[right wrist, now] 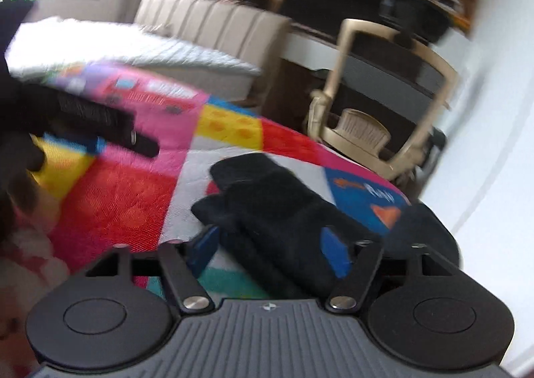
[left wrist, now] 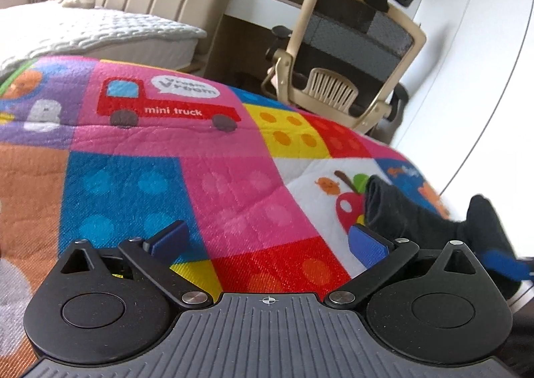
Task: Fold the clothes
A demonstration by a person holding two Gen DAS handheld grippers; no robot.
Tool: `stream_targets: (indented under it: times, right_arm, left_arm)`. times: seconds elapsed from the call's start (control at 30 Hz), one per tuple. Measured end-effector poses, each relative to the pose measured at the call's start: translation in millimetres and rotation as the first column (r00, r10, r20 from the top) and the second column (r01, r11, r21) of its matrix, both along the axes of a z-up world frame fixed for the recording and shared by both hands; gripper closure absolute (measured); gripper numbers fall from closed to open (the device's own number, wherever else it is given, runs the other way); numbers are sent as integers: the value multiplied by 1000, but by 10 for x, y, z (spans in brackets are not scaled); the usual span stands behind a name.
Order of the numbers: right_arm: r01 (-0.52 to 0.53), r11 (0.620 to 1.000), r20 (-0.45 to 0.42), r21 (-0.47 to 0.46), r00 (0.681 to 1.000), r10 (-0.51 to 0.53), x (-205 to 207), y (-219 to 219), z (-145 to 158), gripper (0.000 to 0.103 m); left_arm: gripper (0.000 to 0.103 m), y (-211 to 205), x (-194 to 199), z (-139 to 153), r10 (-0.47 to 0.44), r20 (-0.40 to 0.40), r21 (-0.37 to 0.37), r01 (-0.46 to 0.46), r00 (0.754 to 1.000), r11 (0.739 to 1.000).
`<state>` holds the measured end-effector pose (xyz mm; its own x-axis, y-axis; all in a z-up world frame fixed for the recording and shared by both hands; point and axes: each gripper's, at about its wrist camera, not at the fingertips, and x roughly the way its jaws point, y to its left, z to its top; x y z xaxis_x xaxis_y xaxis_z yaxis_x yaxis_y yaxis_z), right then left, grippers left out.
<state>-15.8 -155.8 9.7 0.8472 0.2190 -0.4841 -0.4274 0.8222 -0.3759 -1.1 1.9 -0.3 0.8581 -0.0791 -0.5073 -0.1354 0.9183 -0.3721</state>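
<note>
A bright patchwork quilt with a red mini truck printed on it covers the surface, and a dark folded garment lies on its white apple patch, well to the right of the truck and toward the quilt's edge. The left claw hangs over the pink and red squares with its blue pads spread wide and nothing between them; the garment sits just beyond its right pad. The right claw is lowered over the garment, its blue pads standing on either side of the dark cloth. The view there is blurred, so I cannot tell whether the pads press on the fabric or merely straddle it. Beyond the quilt stand a beige office chair and a bed with a white cover.
</note>
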Motion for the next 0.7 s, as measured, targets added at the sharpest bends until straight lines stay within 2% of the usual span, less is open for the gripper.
stream_targets:
  times: [0.07, 0.13, 0.2, 0.23, 0.3, 0.4, 0.5, 0.57, 0.63, 0.7]
  right_arm:
    - [-33, 998, -16, -56, 999, 32, 120, 115, -100, 27]
    - [-57, 997, -32, -58, 998, 56, 244, 182, -129, 32]
    - [-75, 997, -87, -24, 994, 73, 378, 261, -96, 71]
    - [-84, 996, -114, -7, 990, 82, 445, 300, -80, 72]
    - [-72, 997, -126, 18, 989, 73, 538, 427, -33, 80]
    - [-124, 978, -188, 166, 970, 154, 549, 564, 91, 83]
    - [-242, 923, -222, 300, 923, 314, 447, 662, 182, 81]
    - [-262, 895, -225, 361, 907, 357, 410, 625, 205, 77]
    - [-205, 901, -220, 382, 927, 304, 417, 468, 238, 71]
    - [-95, 921, -225, 377, 956, 190, 477, 238, 266, 70]
  left_arm:
    - [0, 119, -71, -22, -8, 32, -74, 10, 999, 997]
    - [0, 272, -160, -56, 0, 70, -172, 12, 998, 985]
    - [0, 353, -231, -7, 16, 103, -253, 10, 995, 967]
    - [0, 396, -256, -26, 28, 120, -278, 6, 992, 961]
    - [0, 416, -278, -41, 44, 142, -309, 2, 989, 951]
    - [0, 402, -280, -32, 66, 153, -318, -14, 986, 948]
    - [0, 499, -365, -27, 119, 170, -368, -49, 978, 929]
    - [0, 553, -386, -30, 146, 179, -398, -64, 973, 915]
    - [0, 524, -367, -12, 140, 160, -377, -71, 977, 923]
    - [0, 491, -339, -3, 134, 130, -350, -81, 982, 933]
